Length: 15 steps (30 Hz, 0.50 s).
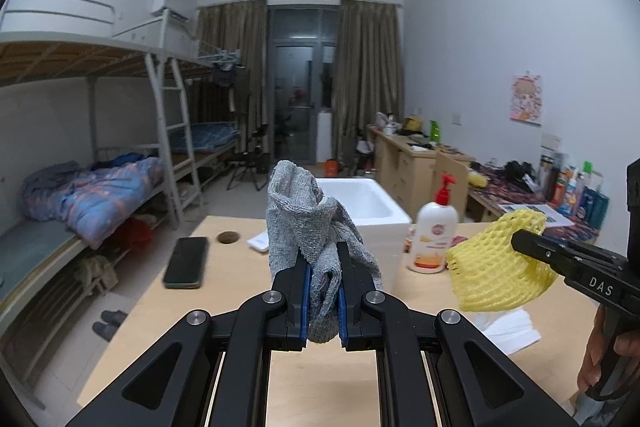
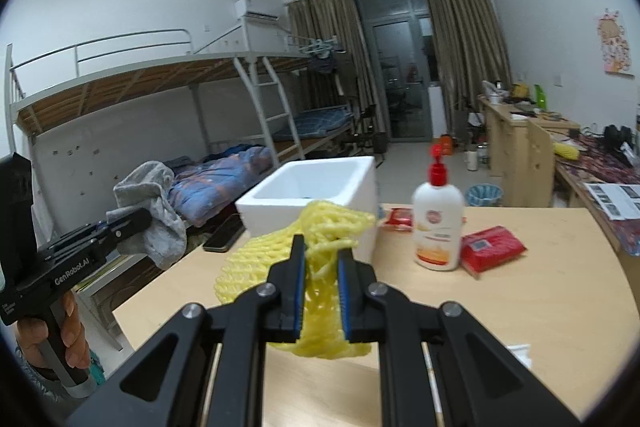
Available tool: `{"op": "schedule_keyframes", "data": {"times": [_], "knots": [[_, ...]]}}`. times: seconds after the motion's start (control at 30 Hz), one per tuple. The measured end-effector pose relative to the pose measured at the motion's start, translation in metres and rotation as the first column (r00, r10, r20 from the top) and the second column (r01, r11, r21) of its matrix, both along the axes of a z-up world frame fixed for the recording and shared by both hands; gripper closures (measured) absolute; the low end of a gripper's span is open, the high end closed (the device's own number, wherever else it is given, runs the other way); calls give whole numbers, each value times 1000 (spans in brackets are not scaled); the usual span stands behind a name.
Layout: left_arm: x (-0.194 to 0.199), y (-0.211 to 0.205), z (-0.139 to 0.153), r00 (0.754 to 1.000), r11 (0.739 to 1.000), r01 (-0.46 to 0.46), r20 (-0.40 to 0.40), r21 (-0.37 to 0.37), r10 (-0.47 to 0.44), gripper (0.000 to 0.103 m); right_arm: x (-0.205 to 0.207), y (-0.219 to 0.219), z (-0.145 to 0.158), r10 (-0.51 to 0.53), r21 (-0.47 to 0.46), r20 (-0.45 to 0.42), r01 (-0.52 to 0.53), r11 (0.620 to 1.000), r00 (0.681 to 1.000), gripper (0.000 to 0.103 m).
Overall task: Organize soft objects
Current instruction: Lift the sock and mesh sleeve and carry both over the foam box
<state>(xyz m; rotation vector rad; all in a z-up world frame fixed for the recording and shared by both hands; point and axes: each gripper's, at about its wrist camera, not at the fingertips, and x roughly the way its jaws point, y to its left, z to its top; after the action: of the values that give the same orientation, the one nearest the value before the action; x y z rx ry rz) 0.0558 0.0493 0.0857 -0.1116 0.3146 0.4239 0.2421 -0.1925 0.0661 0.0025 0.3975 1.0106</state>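
left claw pinches a grey knitted cloth, held above the worktop. right claw pinches a yellow foam net. white foam box stands beyond both.

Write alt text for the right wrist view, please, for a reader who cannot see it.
The right gripper is shut on a yellow foam net above a wooden table. Ahead stand a white foam box and a lotion bottle; at left, the left gripper holds a grey cloth.
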Motion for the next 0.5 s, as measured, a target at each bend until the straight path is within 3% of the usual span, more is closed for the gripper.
{"op": "schedule_keyframes", "data": {"times": [0.17, 0.5], "knots": [[-13, 14, -1, 999, 999, -44, 5, -6, 44, 92, -6, 19, 0, 38, -5, 0, -38, 999, 999, 86], [-16, 26, -3, 999, 999, -38, 0, -14, 38, 92, -10, 35, -1, 43, -16, -6, -43, 999, 999, 86]]}}
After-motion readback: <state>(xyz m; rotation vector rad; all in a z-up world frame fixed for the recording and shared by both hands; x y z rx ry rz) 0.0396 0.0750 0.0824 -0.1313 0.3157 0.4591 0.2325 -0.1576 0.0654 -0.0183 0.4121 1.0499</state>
